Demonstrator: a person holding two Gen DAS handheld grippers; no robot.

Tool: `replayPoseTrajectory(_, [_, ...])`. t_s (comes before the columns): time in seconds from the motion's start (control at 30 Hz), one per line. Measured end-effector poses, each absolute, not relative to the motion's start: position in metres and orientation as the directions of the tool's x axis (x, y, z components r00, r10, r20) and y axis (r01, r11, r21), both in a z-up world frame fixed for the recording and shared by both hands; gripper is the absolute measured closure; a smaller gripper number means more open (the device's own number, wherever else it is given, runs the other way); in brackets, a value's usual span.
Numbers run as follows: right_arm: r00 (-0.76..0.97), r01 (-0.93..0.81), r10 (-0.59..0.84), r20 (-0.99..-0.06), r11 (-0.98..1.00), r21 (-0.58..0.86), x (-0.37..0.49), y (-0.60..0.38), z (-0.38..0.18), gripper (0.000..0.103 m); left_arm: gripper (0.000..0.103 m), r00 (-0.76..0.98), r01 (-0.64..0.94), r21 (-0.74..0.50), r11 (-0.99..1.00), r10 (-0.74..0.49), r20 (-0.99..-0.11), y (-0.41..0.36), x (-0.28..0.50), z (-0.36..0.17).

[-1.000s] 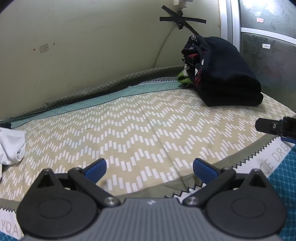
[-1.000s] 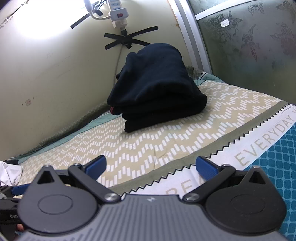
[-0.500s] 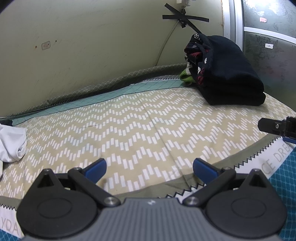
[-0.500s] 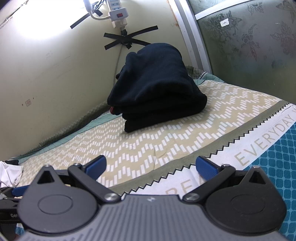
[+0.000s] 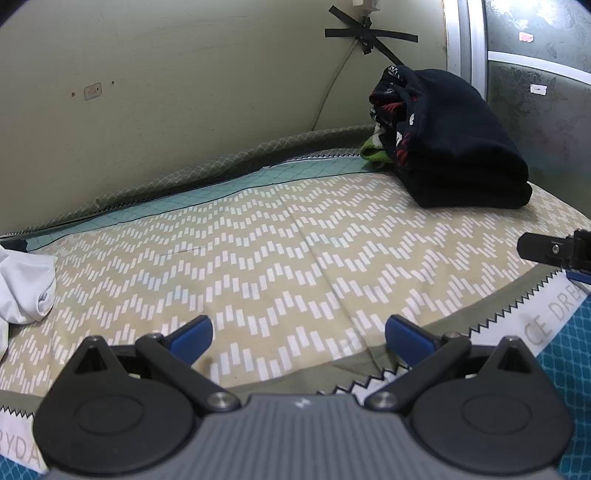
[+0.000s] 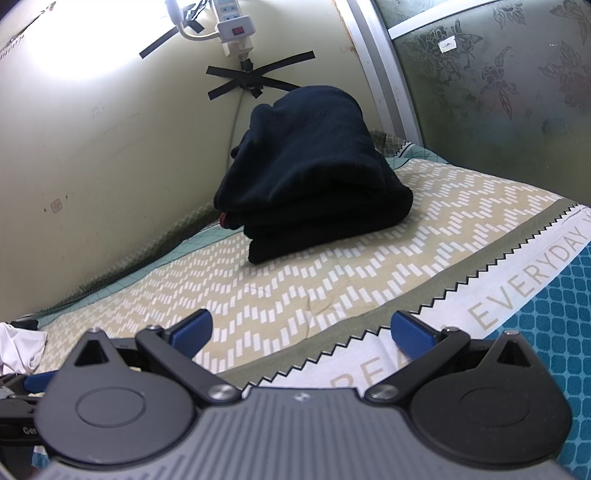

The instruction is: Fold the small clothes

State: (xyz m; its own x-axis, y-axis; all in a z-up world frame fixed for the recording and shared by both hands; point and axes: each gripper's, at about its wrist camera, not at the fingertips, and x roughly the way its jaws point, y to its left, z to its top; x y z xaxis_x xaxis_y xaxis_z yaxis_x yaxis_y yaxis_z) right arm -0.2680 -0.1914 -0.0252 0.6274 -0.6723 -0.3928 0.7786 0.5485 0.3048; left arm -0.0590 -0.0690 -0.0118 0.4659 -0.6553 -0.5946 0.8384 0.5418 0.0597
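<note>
A stack of folded dark clothes (image 5: pixel 454 147) sits at the far right of the bed against the wall; it also shows in the right wrist view (image 6: pixel 314 177). A crumpled white garment (image 5: pixel 26 288) lies at the left edge, also at the left in the right wrist view (image 6: pixel 18 350). My left gripper (image 5: pixel 299 336) is open and empty, low over the zigzag-patterned sheet (image 5: pixel 258 258). My right gripper (image 6: pixel 301 332) is open and empty over the sheet's front border. A part of the right gripper shows at the right edge of the left wrist view (image 5: pixel 554 251).
The wall (image 5: pixel 184 92) runs along the back of the bed, with a taped cable (image 5: pixel 369 33) and a power strip (image 6: pixel 236 26). A frosted glass panel (image 6: pixel 498 92) stands at the right. A green cloth (image 5: pixel 373 151) peeks from behind the dark stack.
The left wrist view has shifted slightly; the dark stack and white garment sit a little differently in frame. The right gripper has hardly moved. Both grippers stay open.
</note>
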Motion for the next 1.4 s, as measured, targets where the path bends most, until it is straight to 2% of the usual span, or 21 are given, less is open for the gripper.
replayPoseTrajectory(0.63, [0.626, 0.779, -0.672, -0.396, 0.545, 0.308, -0.2670, -0.1914, -0.0257, 0.006, 0.000, 0.483, 0.839, 0.084, 0.538, -0.664, -0.571, -0.0659, -0.0621, -0.0090])
replayPoseTrajectory(0.77, [0.626, 0.780, -0.671, -0.397, 0.544, 0.309, -0.2665, -0.1914, -0.0259, 0.006, 0.000, 0.487, 0.835, 0.106, 0.541, -0.635, -0.599, -0.0695, -0.0610, -0.0121])
replayPoseTrajectory(1.4, [0.627, 0.779, -0.672, -0.395, 0.543, 0.313, -0.2662, -0.1933, -0.0258, 0.006, 0.000, 0.495, 0.834, 0.126, 0.538, -0.626, -0.603, -0.0698, -0.0610, -0.0120])
